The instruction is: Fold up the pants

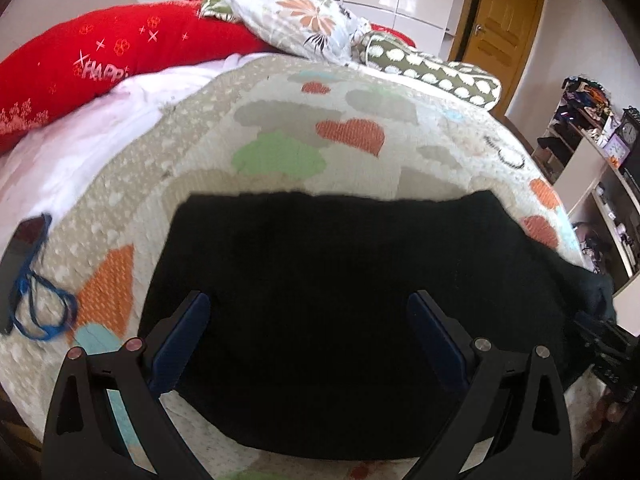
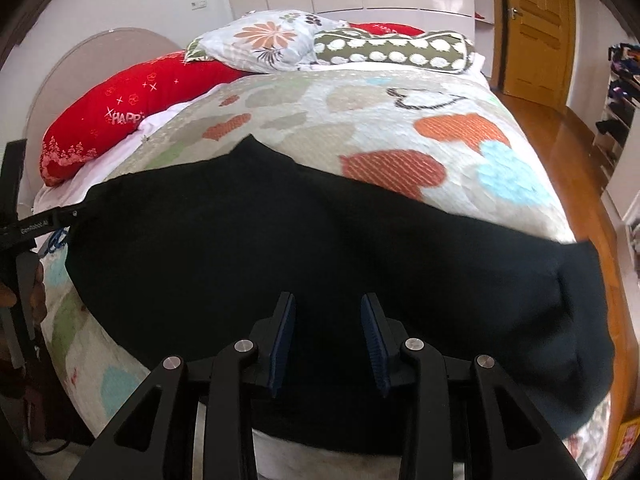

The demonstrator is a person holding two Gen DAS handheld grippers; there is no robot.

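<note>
Nearest to us, our left gripper (image 1: pixel 308 320) hangs over the black pants (image 1: pixel 352 300) with its blue-padded fingers (image 1: pixel 182 340) spread wide and nothing between them. Our right gripper (image 2: pixel 329 328) sits above the same cloth with its fingers (image 2: pixel 282 344) parted by a narrower gap, also holding nothing.

Beneath both, the pants (image 2: pixel 280 248) lie as one broad, dark slab across the near part of the bed. We can make out little texture in the black. In the left wrist view the far edge runs nearly straight from left to right. In the right wrist view that far edge rises to a small peak toward the left, and the right end of the cloth droops over the bed's right side. The near edge reaches close to the near rim of the mattress.

Around the pants we see the quilt (image 1: pixel 320 120), pale with orange, green and blue hearts, lying bare beyond the far edge. To the left, a blue cord (image 1: pixel 40 308) loops on the quilt beside a dark flat object at the frame's edge.

Farther off, a red pillow (image 2: pixel 120 108) lies at the far left, a floral pillow (image 2: pixel 268 40) beside it and a dotted bolster (image 2: pixel 392 50) to the right. A wooden door (image 2: pixel 532 28) stands at the far right, and open shelves (image 1: pixel 588 120) crowded with small items stand to the right of the bed.
</note>
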